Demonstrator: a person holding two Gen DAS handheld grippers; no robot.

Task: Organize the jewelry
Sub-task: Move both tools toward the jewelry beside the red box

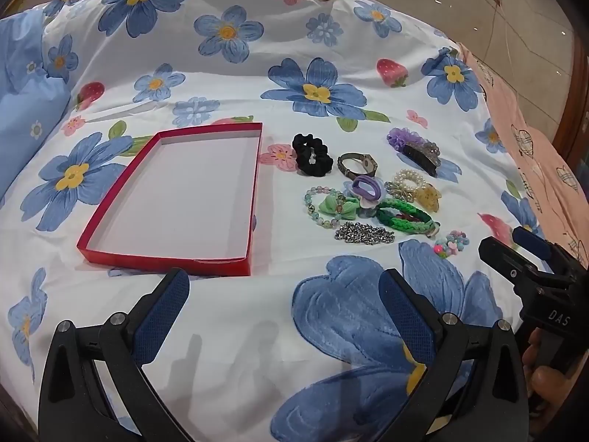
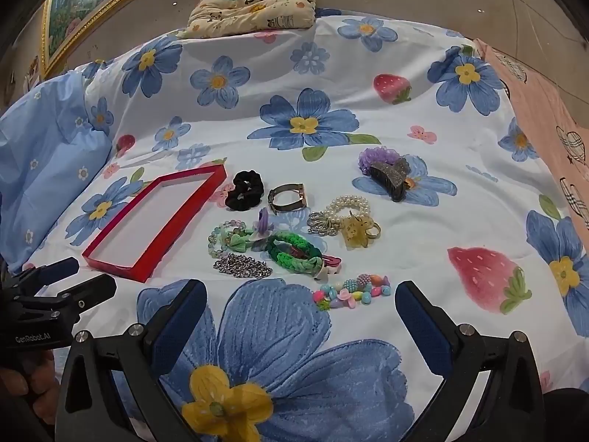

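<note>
Floral cotton bedspread (image 1: 228, 84) bears rectangular red cardboard tray (image 1: 165, 258); knitted green bracelet (image 2: 294, 254)

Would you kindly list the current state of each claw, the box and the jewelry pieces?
Left claw: open, holding nothing.
Right claw: open, holding nothing.
Shallow red cardboard box: lidless, nothing inside.
Black fabric scrunchie: on the floral bedsheet, outside the box.
Silver metal chain: bunched up, outside the box.
Colourful bead bracelet: on the sheet, nearest the right claw.
</note>
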